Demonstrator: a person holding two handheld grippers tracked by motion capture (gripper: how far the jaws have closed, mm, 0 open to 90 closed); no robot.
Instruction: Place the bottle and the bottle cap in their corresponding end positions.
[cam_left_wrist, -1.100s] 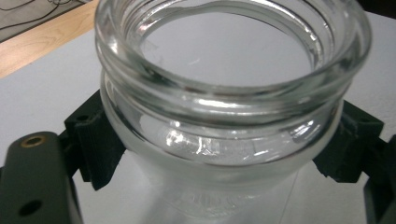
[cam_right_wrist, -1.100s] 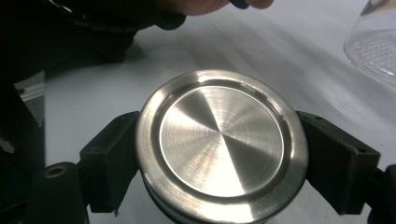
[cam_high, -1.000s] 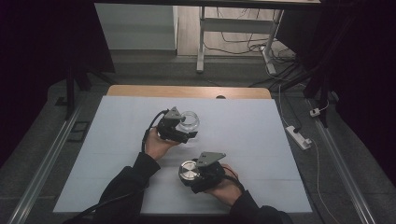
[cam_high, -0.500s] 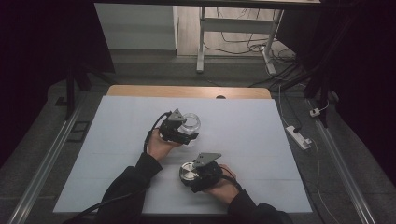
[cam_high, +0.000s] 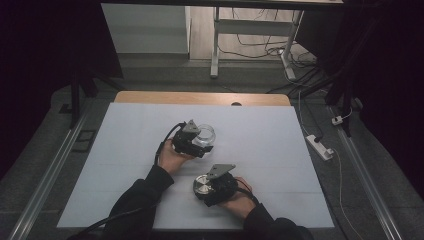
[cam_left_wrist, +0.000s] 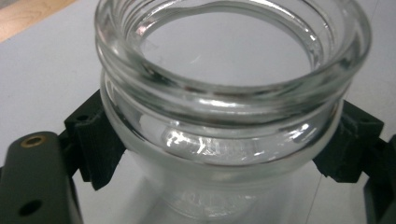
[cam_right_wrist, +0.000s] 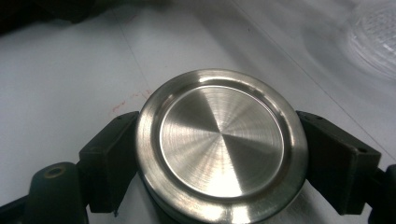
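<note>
Jar-and-lid work sits on a white table in a dark room with cables on the floor beyond. Near mid-table, the left gripper clamps the upright glass jar, mouth upward. Nearer the person, the right gripper grips the flat steel lid.

The jar stands on the table behind the lid (slightly left, well apart).

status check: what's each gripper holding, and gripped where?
Left gripper: clear glass jar, jaws on opposite sides of its body just under the threaded neck. Right gripper: round brushed-steel lid, clamped across its rim.
</note>
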